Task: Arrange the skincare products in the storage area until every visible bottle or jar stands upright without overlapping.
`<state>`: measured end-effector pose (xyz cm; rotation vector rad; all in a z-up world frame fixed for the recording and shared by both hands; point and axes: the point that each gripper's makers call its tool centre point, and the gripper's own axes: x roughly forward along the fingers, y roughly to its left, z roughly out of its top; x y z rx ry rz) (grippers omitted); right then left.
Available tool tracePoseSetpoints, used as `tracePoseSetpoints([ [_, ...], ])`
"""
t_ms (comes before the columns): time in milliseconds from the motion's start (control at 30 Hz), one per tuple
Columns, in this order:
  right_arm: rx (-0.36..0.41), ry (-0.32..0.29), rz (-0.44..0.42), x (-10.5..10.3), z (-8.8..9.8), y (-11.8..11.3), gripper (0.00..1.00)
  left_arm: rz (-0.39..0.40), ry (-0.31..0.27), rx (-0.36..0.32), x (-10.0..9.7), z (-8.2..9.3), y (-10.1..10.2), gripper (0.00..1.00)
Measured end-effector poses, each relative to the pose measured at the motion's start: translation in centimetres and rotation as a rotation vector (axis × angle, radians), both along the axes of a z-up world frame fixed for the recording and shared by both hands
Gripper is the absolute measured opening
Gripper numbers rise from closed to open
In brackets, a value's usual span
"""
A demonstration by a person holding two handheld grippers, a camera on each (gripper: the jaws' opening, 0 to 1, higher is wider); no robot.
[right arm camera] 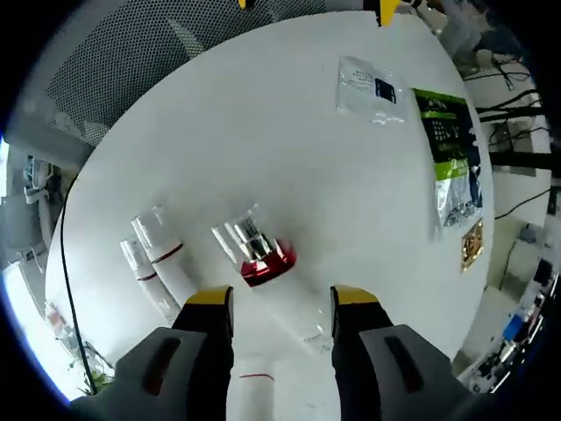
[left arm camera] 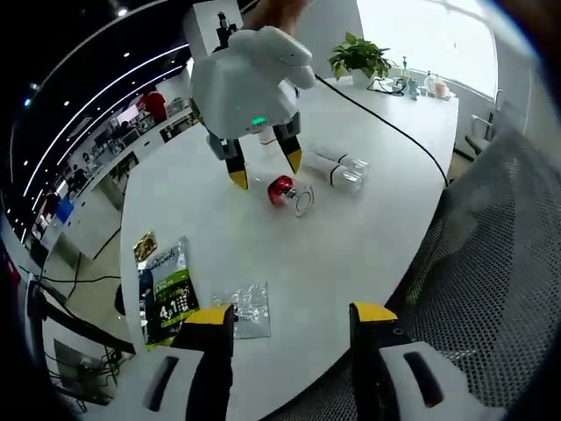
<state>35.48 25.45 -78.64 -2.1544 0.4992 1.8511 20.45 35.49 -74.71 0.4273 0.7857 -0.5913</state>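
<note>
On the white table (right arm camera: pixel 289 132) a bottle with a red collar and clear cap (right arm camera: pixel 260 256) lies on its side. Two white bottles with clear caps (right arm camera: pixel 158 250) lie side by side to its left. Another white bottle (right arm camera: pixel 254 386) lies low between my right jaws. My right gripper (right arm camera: pixel 280 298) hovers open just above the red-collared bottle, holding nothing. In the left gripper view the right gripper (left arm camera: pixel 266 171) hangs over that red-collared bottle (left arm camera: pixel 285 190), with the white bottles (left arm camera: pixel 337 168) beside it. My left gripper (left arm camera: pixel 291 314) stands open and empty near the table's edge.
A green packet (left arm camera: pixel 166 294), a clear sachet (left arm camera: pixel 245 309) and a small gold sachet (left arm camera: pixel 145 247) lie flat near the left gripper. A mesh chair back (left arm camera: pixel 491 254) presses against the table's edge. A black cable (left arm camera: pixel 386 123) crosses the table toward a potted plant (left arm camera: pixel 359 54).
</note>
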Motion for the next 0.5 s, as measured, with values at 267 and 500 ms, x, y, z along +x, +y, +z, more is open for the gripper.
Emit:
tracePoseSetpoints([
  [267,-0.038,0.028,0.063,-0.1,-1.7,0.0,0.35,0.000,0.018,0.009,-0.1,-0.3,0.1,0.54],
  [500,-0.045,0.055,0.087,0.0,-1.9,0.4,0.30,0.001,0.032,0.014,-0.2,-0.6,0.1,0.53],
])
